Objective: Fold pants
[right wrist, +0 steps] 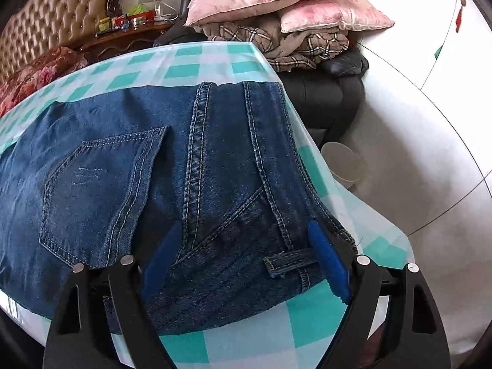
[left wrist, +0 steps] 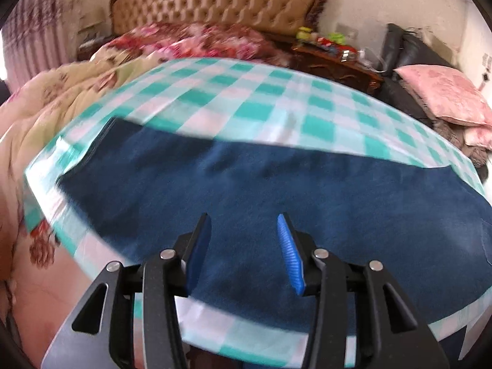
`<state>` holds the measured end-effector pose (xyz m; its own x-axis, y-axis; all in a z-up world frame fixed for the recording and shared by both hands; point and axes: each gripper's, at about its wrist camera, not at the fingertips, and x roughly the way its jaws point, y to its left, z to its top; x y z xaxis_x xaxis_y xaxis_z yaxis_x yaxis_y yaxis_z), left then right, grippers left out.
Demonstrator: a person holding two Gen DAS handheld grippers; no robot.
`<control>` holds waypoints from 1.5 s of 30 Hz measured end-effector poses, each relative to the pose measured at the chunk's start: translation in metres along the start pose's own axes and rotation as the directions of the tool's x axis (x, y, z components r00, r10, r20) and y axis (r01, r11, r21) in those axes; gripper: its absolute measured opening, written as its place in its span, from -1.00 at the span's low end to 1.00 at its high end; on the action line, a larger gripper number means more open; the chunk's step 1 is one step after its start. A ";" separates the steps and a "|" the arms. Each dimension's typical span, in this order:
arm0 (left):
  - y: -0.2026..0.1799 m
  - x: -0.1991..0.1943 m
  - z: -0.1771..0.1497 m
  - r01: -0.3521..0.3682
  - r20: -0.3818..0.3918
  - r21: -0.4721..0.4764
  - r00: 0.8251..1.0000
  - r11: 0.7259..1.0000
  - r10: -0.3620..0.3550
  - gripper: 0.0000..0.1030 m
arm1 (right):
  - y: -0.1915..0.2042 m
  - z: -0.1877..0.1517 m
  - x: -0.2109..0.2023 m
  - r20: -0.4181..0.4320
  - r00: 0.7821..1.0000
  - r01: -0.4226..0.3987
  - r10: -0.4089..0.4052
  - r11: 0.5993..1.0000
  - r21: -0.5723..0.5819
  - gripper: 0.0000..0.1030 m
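While lying flat, jeans [right wrist: 129,166] run lengthwise, waistband [right wrist: 286,264] rightward.

Both grippers angled downward, left gripper [left wrist: 244,224] part-open, right gripper [right wrist: 246,230] spread wide, nothing gripped.

A: Was any writing, label, brand or number readable in either view?

B: No. The small colourful boxes [right wrist: 121,22] on the wooden side cabinet [right wrist: 123,38] were too small and blurred to read.

A: And the jeans [right wrist: 123,160]?

B: Only plain stitching showed; no tag or brand patch was legible.
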<state>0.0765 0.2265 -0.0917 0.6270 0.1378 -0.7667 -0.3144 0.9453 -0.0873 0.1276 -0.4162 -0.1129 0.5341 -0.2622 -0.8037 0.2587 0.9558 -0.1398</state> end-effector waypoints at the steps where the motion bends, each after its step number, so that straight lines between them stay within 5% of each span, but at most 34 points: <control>1: 0.005 0.000 -0.002 0.000 -0.003 -0.011 1.000 1.000 0.000 -0.12 | 0.000 0.002 -0.003 0.002 1.000 0.007 -0.007 1.000 0.013 0.55; 7: 0.046 -0.001 -0.023 -0.040 -0.006 -0.073 0.999 0.996 0.040 -0.34 | 0.042 0.024 -0.045 0.119 0.986 -0.115 0.116 0.993 -0.010 0.55; 12: 0.083 0.003 -0.035 -0.082 -0.006 -0.128 0.997 0.988 0.082 -0.38 | 0.096 0.019 -0.038 0.070 0.990 -0.111 0.119 0.988 -0.105 0.57; 16: 0.137 -0.011 -0.042 -0.085 0.044 -0.277 0.994 0.957 0.101 -0.40 | 0.130 0.016 -0.047 0.044 0.982 -0.173 0.182 0.973 -0.154 0.57; 20: 0.190 -0.018 -0.044 -0.011 0.097 -0.398 0.994 0.918 0.054 -0.52 | 0.189 0.023 -0.061 0.037 0.968 -0.230 0.249 0.935 -0.268 0.56; 26: 0.215 -0.013 -0.027 0.078 0.132 -0.446 0.991 0.892 -0.021 -0.55 | 0.330 0.040 -0.084 -0.029 0.896 -0.416 0.443 0.813 -0.407 0.26; 29: 0.224 0.000 -0.022 0.154 0.114 -0.501 0.987 0.852 -0.111 -0.55 | 0.402 0.038 -0.098 -0.070 0.853 -0.485 0.517 0.738 -0.469 0.19; 35: 0.219 0.010 -0.021 0.157 0.083 -0.498 0.988 0.853 -0.133 -0.55 | 0.530 0.016 -0.115 -0.158 0.806 -0.547 0.571 0.616 -0.567 -0.29; 38: 0.219 0.012 -0.021 0.183 0.070 -0.501 0.983 0.846 -0.171 -0.55 | 0.568 0.003 -0.109 -0.165 0.822 -0.516 0.544 0.591 -0.620 -0.45; 42: 0.219 0.014 -0.020 0.192 0.060 -0.491 0.980 0.850 -0.187 -0.53 | 0.572 0.003 -0.083 -0.156 0.876 -0.456 0.456 0.679 -0.576 -0.46; 45: 0.223 0.015 -0.017 0.201 0.062 -0.492 0.979 0.847 -0.196 -0.48 | 0.570 -0.004 -0.082 -0.113 0.887 -0.420 0.447 0.683 -0.598 -0.48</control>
<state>0.0039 0.4347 -0.1334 0.7198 -0.0324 -0.6934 -0.4907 0.6828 -0.5413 0.2279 0.1503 -0.1285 0.4989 0.2095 -0.8410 -0.5289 0.8423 -0.1040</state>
